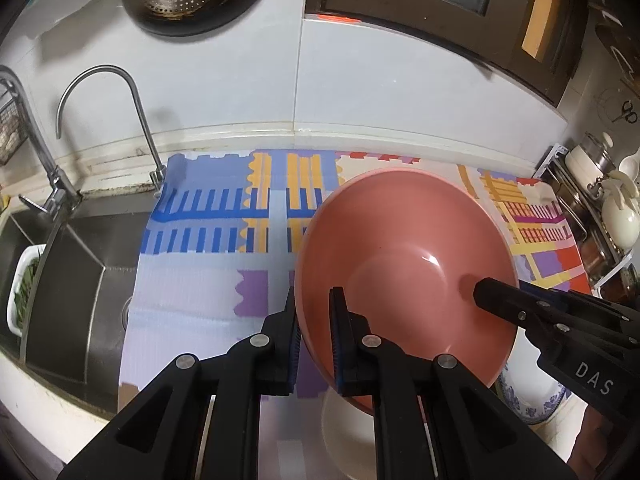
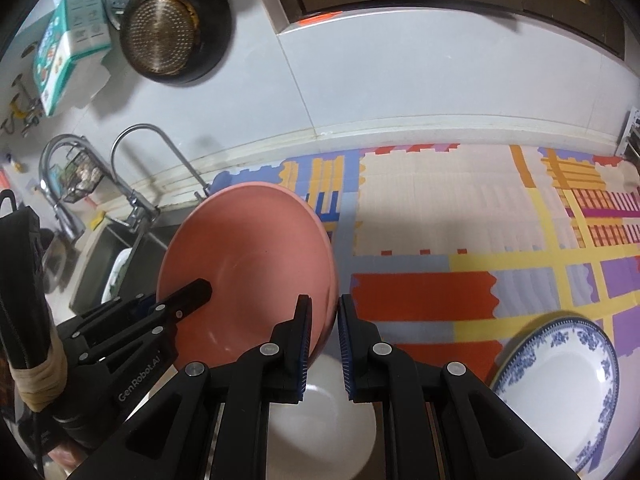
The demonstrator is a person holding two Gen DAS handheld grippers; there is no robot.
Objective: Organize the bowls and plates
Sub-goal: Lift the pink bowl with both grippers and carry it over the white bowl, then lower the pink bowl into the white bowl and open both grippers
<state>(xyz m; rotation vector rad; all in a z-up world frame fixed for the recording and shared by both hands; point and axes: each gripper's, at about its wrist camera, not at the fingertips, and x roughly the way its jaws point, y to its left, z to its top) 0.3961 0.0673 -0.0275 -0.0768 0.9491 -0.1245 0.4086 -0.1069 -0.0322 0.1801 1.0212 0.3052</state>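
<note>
White dish (image 2: 332, 412) half hidden, perhaps bowl, under pink bowl (image 1: 404, 256)

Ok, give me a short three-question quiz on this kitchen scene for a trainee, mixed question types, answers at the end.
1. True or false: both grippers are clamped on the rim of the pink bowl.
2. Multiple choice: what lies on the patterned mat to the right of the right gripper? A) a steel pot B) a blue-and-white plate C) a glass cup
3. Short answer: what stands at the left end of the counter, under the curved faucet?

Key
1. True: the left gripper pinches one side of the rim, the right gripper the opposite side.
2. B
3. The steel sink.
</note>
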